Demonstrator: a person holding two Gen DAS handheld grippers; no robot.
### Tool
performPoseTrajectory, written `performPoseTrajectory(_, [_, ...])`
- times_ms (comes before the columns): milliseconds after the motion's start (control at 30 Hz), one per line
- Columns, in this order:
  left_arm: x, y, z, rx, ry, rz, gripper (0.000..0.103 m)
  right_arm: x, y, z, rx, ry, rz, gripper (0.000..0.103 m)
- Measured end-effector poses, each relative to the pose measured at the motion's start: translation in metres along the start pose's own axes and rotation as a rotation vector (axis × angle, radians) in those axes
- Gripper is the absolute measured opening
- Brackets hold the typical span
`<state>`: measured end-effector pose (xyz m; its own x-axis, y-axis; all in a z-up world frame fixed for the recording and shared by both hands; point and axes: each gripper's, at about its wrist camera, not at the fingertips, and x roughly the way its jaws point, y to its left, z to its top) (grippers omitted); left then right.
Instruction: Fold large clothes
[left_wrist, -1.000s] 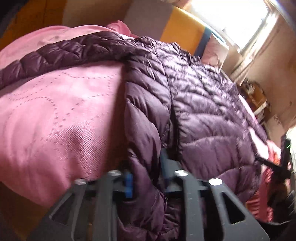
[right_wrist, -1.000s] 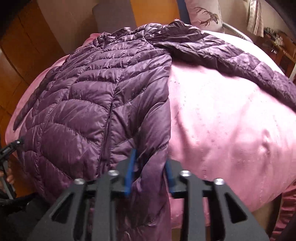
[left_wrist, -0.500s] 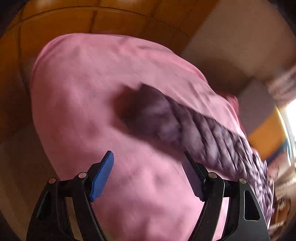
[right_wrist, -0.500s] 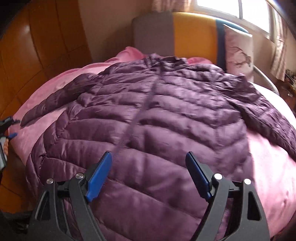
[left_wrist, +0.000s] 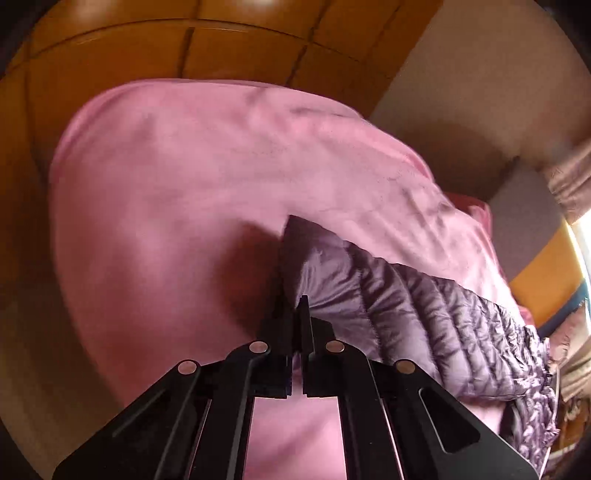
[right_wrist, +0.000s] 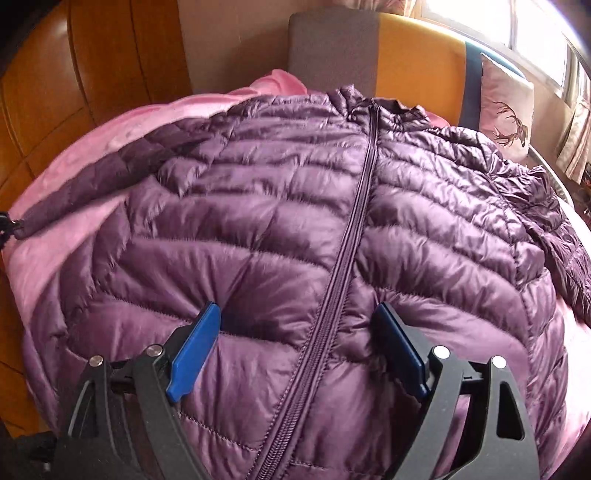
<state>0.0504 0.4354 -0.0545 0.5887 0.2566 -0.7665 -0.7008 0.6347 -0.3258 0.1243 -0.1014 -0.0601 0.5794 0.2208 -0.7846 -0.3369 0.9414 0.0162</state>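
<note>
A purple quilted jacket (right_wrist: 277, 221) lies front up, zipped, on a pink bed cover (right_wrist: 74, 158). Its collar points to the headboard. One sleeve (left_wrist: 406, 302) stretches out across the pink cover (left_wrist: 184, 184). My left gripper (left_wrist: 297, 302) is shut on that sleeve's cuff, and the right wrist view shows this grip at its far left edge (right_wrist: 5, 225). My right gripper (right_wrist: 295, 310) hovers low over the jacket's lower front with its jaws opening wide. The zipper (right_wrist: 347, 240) runs between its blue pads (right_wrist: 194, 350), which press on nothing. The other sleeve (right_wrist: 554, 229) lies crumpled at the right.
A grey and orange headboard (right_wrist: 369, 55) stands behind the bed, with a deer-print pillow (right_wrist: 506, 107) against it. Wooden wall panels (left_wrist: 221, 48) run along the left side. A bright window (right_wrist: 535, 29) and curtains (right_wrist: 576, 140) are at the right.
Both grippers let go of the jacket edge they held. The left one swung out to the sleeve end and closed on the cuff. The right one moved over the jacket's front and opened wide.
</note>
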Motion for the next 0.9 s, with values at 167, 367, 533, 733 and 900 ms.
performPoseTrajectory(167, [0.000, 0.012, -0.014, 0.010, 0.021, 0.091, 0.002, 0.008, -0.001, -0.006, -0.003, -0.008, -0.003, 0.088])
performPoseTrajectory(367, [-0.051, -0.018, -0.016, -0.014, -0.148, 0.112, 0.080, 0.006, -0.006, -0.010, 0.009, -0.035, 0.008, 0.089])
performPoseTrajectory(533, [-0.081, -0.108, -0.049, 0.204, -0.180, -0.055, 0.080, -0.005, -0.007, -0.008, 0.023, -0.031, 0.038, 0.089])
performPoseTrajectory(733, [-0.080, -0.245, -0.133, 0.518, -0.081, -0.319, 0.080, -0.039, -0.054, -0.008, 0.132, -0.093, -0.007, 0.089])
performPoseTrajectory(900, [-0.070, -0.325, -0.207, 0.692, -0.001, -0.464, 0.080, -0.052, -0.122, -0.027, 0.283, -0.061, -0.112, 0.091])
